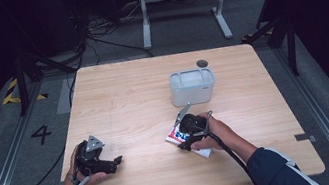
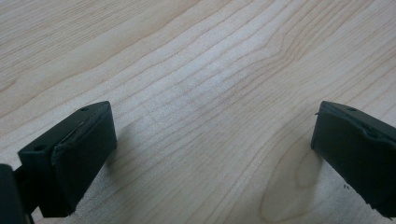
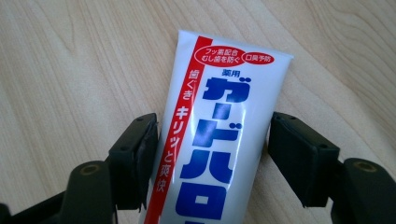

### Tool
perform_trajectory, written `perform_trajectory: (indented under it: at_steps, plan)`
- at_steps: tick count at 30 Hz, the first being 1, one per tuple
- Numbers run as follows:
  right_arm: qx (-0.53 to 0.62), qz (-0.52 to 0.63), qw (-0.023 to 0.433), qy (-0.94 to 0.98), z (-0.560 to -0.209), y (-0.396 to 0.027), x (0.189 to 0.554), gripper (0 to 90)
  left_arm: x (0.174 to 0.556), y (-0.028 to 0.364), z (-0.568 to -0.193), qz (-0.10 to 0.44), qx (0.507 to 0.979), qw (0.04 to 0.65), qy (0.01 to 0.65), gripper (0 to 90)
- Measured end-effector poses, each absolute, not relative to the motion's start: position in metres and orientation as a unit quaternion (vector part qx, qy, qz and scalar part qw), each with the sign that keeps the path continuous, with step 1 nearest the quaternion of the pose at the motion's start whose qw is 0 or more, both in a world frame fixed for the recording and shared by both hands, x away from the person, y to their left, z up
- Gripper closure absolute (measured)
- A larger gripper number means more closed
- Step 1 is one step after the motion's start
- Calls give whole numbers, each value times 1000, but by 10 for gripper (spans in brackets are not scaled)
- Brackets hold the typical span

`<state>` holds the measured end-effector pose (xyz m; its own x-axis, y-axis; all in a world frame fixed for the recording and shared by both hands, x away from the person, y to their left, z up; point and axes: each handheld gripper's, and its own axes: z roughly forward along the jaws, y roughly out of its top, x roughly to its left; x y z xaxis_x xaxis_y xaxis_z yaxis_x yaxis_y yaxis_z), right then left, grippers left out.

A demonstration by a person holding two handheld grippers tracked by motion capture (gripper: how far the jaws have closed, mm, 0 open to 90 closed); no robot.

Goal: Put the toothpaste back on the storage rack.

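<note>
Right gripper view: jaws straddle the toothpaste tube (image 3: 219, 135) (contact unclear); left gripper (image 2: 212, 154) gapes empty.

Left gripper (image 1: 115, 162) is held low, jaws spread wide. Right gripper (image 3: 212, 154) is angled down, jaws closed around something.

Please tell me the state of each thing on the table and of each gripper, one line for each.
Toothpaste tube: lying flat on the table, between the right jaws.
Plastic container: upright, open top, contents not clear.
Left gripper: open, nothing between its jaws, low over the wooden table.
Right gripper: jaws at the tube's sides; grip cannot be confirmed.
</note>
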<state>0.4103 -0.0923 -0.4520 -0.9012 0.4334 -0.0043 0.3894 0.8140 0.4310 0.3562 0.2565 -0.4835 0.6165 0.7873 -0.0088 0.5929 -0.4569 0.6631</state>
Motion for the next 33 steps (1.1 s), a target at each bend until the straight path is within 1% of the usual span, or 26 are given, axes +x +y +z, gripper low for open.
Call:
perform_trajectory:
  at_steps: [6,17,21,27,33]
  plan:
    - [220,197,47,954,-452,-86,412,368,356,257,-484,152,840,321,411,6]
    - [208,184,41,960,-448,-83,411,540,356,257,-483,152,840,321,411,5]
    - [196,184,47,962,-445,-83,410,593,356,257,-483,152,840,320,411,6]
    - [192,189,49,962,-442,-86,408,631,356,257,-483,152,840,320,411,6]
    - [196,209,44,957,-437,-91,406,641,356,257,-483,151,840,320,411,5]
